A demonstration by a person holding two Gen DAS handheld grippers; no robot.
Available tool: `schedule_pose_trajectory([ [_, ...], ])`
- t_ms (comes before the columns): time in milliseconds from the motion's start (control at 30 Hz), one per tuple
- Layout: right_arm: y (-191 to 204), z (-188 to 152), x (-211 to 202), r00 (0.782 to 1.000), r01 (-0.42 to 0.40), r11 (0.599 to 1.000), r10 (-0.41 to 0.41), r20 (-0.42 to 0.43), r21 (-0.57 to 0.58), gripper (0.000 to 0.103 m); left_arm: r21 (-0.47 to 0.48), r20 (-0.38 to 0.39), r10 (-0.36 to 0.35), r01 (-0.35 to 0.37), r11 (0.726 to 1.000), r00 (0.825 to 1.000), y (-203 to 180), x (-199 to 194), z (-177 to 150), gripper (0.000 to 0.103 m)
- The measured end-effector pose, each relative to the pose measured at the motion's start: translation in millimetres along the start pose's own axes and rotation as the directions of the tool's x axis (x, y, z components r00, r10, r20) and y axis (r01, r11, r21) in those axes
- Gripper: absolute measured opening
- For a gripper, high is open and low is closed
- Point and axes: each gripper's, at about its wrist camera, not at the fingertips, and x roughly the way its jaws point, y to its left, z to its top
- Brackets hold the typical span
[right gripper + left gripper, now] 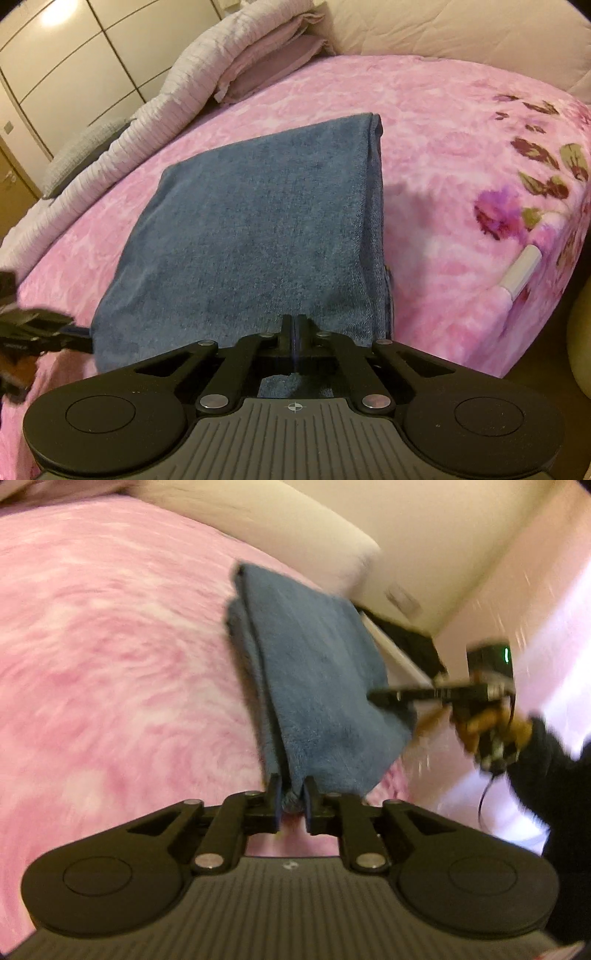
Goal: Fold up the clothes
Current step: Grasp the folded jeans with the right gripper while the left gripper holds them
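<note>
A slate-blue towel (251, 229) in plain terry lies on a pink blanket (424, 122) mottled in lighter pink, with dark maroon and purple flowers and olive-green leaves near one corner (532, 184). Folded bedding (258, 55) behind is pale lilac and white. Both grippers are black with grey ribbed bodies: left (290, 794), right (295, 328). The cupboard doors (55, 55) are cream.

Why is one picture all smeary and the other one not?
Left wrist view: motion blur smears the pink blanket and the right gripper, though the blue cloth reads clearly. Right wrist view: much sharper, the cloth's texture visible; glare glows on the cupboard; fisheye bends the bed's edges.
</note>
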Motion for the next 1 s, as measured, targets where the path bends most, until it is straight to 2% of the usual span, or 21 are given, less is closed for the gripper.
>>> schedule_pose_trajectory([
  [67, -1.3, -2.6, -1.2, 1.000, -0.007, 1.000, 0.007, 0.025, 0.019, 0.000, -0.164, 0.081, 0.020, -0.006, 0.986, 0.997, -1.5, -10.8, -18.8, 0.014],
  [133, -0.3, -6.6, -6.5, 0.998, -0.012, 0.999, 0.009, 0.062, 0.049, 0.004, -0.323, 0.157, 0.053, 0.001, 0.946, 0.986, -2.9, -21.7, -37.7, 0.026],
  [167, 0.8, -9.2, -11.5, 0.997, -0.022, 0.997, 0.016, 0.081, 0.075, 0.007, -0.400, 0.193, 0.073, 0.010, 0.917, 0.979, -3.7, -27.1, -47.1, 0.028],
  [200, 2.0, -11.8, -16.5, 0.995, -0.034, 0.994, 0.023, 0.100, 0.100, 0.018, -0.480, 0.253, 0.063, 0.069, 0.875, 0.965, -5.2, -23.5, -59.6, 0.032],
  [233, 3.3, -15.2, -22.4, 0.992, -0.062, 0.991, 0.048, 0.116, 0.122, 0.038, -0.545, 0.308, 0.059, 0.125, 0.829, 0.950, -5.0, -16.2, -69.0, 0.035],
  [267, 4.6, -18.6, -28.2, 0.989, -0.091, 0.986, 0.072, 0.132, 0.142, 0.049, -0.601, 0.361, 0.061, 0.182, 0.778, 0.931, -4.5, -8.6, -77.8, 0.036],
  [300, 6.5, -21.2, -32.5, 0.986, -0.115, 0.982, 0.094, 0.141, 0.147, 0.065, -0.649, 0.412, 0.067, 0.241, 0.722, 0.909, -4.1, -0.9, -86.7, 0.039],
  [400, 17.7, -26.9, -35.9, 0.987, -0.102, 0.990, 0.088, 0.131, 0.101, 0.067, -0.681, 0.422, 0.138, 0.213, 0.700, 0.896, -11.2, 19.2, -85.9, 0.035],
  [467, 21.3, -27.9, -32.3, 0.989, -0.080, 0.995, 0.071, 0.133, 0.065, 0.067, -0.654, 0.415, 0.150, 0.179, 0.735, 0.897, -17.6, 24.0, -77.0, 0.032],
  [500, 21.5, -28.8, -30.0, 0.989, -0.075, 0.995, 0.067, 0.131, 0.064, 0.067, -0.644, 0.404, 0.154, 0.161, 0.748, 0.902, -19.0, 25.4, -73.5, 0.016],
  [567, 22.6, -26.6, -21.3, 0.993, -0.044, 0.998, 0.040, 0.111, 0.035, 0.066, -0.617, 0.395, 0.141, 0.149, 0.772, 0.908, -20.1, 21.9, -69.6, 0.014],
  [633, 23.0, -24.5, -15.4, 0.995, -0.002, 1.000, 0.001, 0.096, 0.005, 0.049, -0.512, 0.364, 0.148, 0.065, 0.857, 0.920, -38.2, 12.0, -55.1, 0.013],
  [667, 22.2, -23.5, -13.6, 0.995, 0.021, 1.000, -0.020, 0.095, -0.004, 0.044, -0.446, 0.341, 0.160, 0.010, 0.895, 0.926, -50.0, 8.5, -46.7, 0.013],
  [700, 17.4, -22.0, -12.7, 0.995, 0.021, 1.000, -0.022, 0.093, 0.014, 0.033, -0.383, 0.319, 0.178, -0.045, 0.923, 0.931, -58.7, 7.3, -39.6, 0.013],
  [733, 8.7, -19.9, -12.6, 0.995, 0.023, 0.999, -0.027, 0.093, 0.049, 0.010, -0.317, 0.297, 0.199, -0.099, 0.943, 0.934, -66.9, 6.4, -32.7, 0.013],
  [767, 1.2, -18.8, -12.1, 0.995, 0.038, 0.997, -0.044, 0.087, 0.072, 0.000, -0.291, 0.274, 0.223, -0.141, 0.946, 0.935, -65.2, 8.8, -29.3, 0.013],
  [833, -16.0, -18.6, -11.2, 0.997, -0.027, 0.992, 0.018, 0.079, 0.126, 0.000, -0.288, 0.224, 0.265, -0.196, 0.937, 0.938, -47.3, 24.2, -30.9, 0.015],
  [867, -16.0, -17.8, -12.0, 0.997, -0.031, 0.992, 0.022, 0.075, 0.120, 0.000, -0.292, 0.200, 0.281, -0.217, 0.931, 0.939, -37.7, 33.3, -33.2, 0.015],
  [933, -13.2, -17.3, -13.8, 0.997, -0.024, 0.995, 0.017, 0.072, 0.093, 0.000, -0.302, 0.209, 0.280, -0.211, 0.930, 0.937, -35.4, 36.6, -30.3, 0.018],
  [1000, -12.1, -18.6, -16.9, 0.996, -0.025, 0.996, 0.017, 0.085, 0.091, 0.000, -0.302, 0.226, 0.301, -0.227, 0.926, 0.927, -41.5, 26.7, -28.1, 0.020],
])
